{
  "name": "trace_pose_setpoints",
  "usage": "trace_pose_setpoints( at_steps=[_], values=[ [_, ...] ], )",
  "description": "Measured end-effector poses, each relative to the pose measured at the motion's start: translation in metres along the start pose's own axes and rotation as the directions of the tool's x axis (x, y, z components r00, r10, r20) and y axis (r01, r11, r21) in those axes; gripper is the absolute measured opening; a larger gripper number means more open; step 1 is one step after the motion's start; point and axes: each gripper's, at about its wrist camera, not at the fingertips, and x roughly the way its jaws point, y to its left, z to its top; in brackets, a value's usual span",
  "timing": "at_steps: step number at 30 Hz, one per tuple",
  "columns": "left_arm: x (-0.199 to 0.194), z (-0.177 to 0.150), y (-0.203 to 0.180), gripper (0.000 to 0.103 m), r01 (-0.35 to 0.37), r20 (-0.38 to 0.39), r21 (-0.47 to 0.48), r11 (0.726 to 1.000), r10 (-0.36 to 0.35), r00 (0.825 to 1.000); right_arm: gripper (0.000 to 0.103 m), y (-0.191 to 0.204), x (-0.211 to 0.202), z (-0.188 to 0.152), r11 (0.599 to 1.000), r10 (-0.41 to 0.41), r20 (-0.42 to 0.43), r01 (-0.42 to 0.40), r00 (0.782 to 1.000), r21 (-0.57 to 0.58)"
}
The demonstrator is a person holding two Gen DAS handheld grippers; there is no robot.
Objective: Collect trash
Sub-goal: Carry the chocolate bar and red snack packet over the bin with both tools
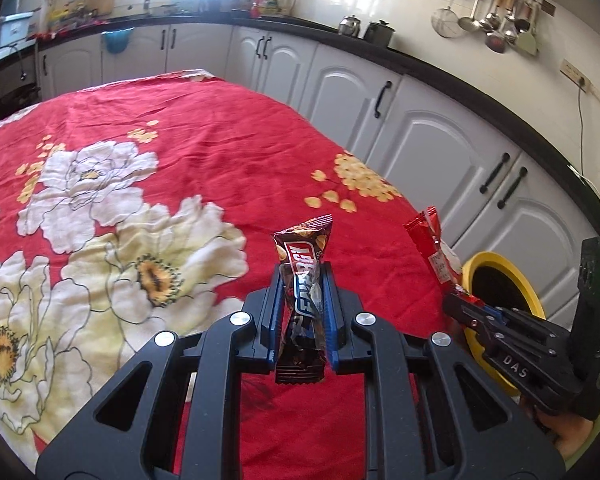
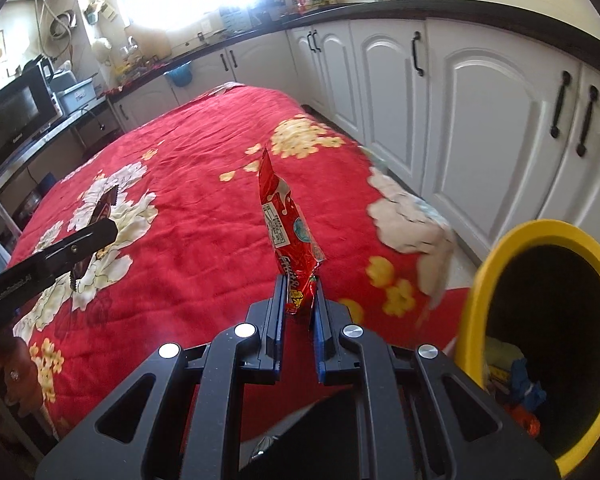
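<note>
My left gripper (image 1: 302,276) is shut on a dark brown snack wrapper (image 1: 302,280) and holds it upright above the red floral tablecloth (image 1: 180,140). My right gripper (image 2: 299,286) is shut on a red snack wrapper (image 2: 288,224), also upright above the cloth. In the left wrist view the right gripper (image 1: 458,294) with the red wrapper (image 1: 432,240) is at the right, beside the yellow-rimmed bin (image 1: 500,268). In the right wrist view the left gripper (image 2: 100,232) with the brown wrapper (image 2: 102,208) is at the left. The bin (image 2: 500,248) stands at the right with trash inside.
White kitchen cabinets (image 1: 420,128) with black handles run along the right under a dark counter. Pots (image 1: 364,28) and hanging utensils (image 1: 496,20) are at the back. A microwave (image 2: 16,120) stands on the left counter. The table edge drops off toward the bin.
</note>
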Motion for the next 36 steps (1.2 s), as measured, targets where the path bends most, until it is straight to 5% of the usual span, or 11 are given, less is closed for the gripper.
trace_pose_setpoints(
  at_steps=[36],
  values=[
    [0.005, -0.015, -0.156, 0.012, 0.192, -0.034, 0.260, 0.946, -0.189, 0.981, 0.011, -0.131, -0.109, -0.038, 0.961, -0.198, 0.125, 0.167, 0.972, 0.222]
  ],
)
